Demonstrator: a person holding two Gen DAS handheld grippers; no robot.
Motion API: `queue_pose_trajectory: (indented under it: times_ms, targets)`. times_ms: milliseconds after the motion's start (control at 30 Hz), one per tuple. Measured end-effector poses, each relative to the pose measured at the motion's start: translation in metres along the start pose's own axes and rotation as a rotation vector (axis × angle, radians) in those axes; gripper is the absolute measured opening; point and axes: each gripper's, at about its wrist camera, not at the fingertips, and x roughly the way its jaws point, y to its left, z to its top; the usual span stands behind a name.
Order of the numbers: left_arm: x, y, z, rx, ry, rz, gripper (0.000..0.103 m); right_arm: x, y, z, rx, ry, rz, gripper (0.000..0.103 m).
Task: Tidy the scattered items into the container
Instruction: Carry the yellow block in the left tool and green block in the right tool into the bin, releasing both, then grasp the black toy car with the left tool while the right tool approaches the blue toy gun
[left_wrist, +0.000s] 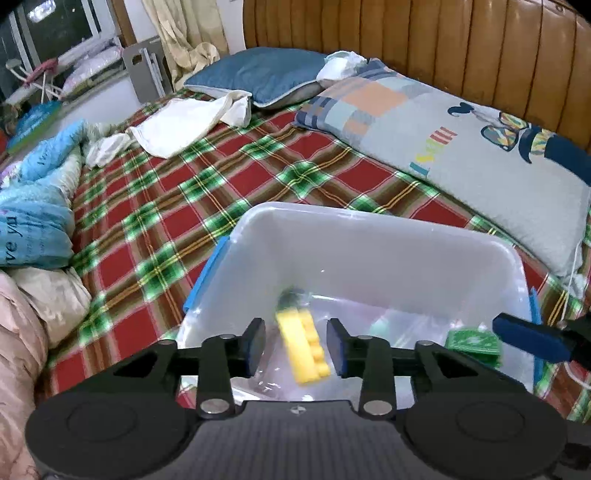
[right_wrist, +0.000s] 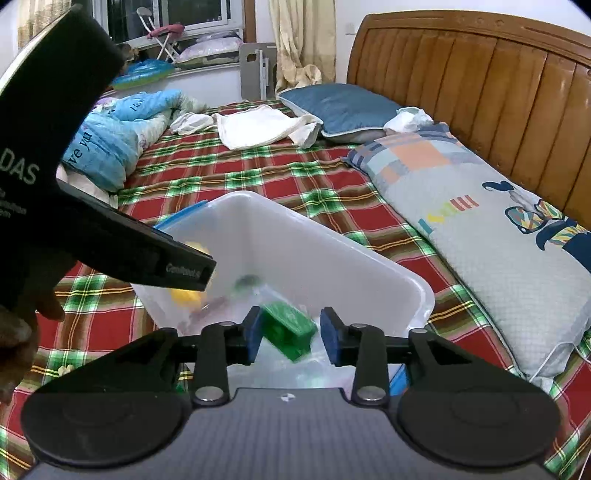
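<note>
**A:** Both pieces look mid-drop. The left hand-held gripper (left_wrist: 296, 347) is released, with the yellow brick (left_wrist: 303, 349) blurred in the gap and touching neither pad. Same for the right hand-held gripper (right_wrist: 289, 339): jaws apart, green block (right_wrist: 290, 329) loose between them, both over the clear container (left_wrist: 373, 236) on the bed (left_wrist: 155, 206).

**B:** Agreed. The risk is probably a bounce: the container is hard plastic on a soft mattress, so a brick could hop the rim or rock the container. Also, the right one hangs near the rim (right_wrist: 424, 295), so a clipped edge could tip it.
</note>
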Motion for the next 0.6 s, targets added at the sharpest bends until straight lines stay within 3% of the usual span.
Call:
queue_pose_trajectory:
  times_ms: [67, 133, 400, 600]
  targets:
    - [0.0, 0.0, -0.001, 0.012, 0.0, 0.012, 0.053, -0.003, 0.003, 0.0, -0.006, -0.007, -0.007, 0.05]
    - [-0.001, 0.002, -0.002, 0.011, -0.006, 0.013, 0.059, -0.002, 0.004, 0.001, -0.002, -0.009, -0.001, 0.051]
    - [-0.021, 0.018, -0.01, 0.003, -0.03, -0.002, 0.059, -0.021, 0.016, -0.002, -0.004, -0.033, 0.039, 0.051]
    - [-0.037, 0.039, -0.043, -0.051, -0.006, -0.015, 0.059, -0.033, 0.03, -0.019, 0.015, -0.013, 0.075, 0.051]
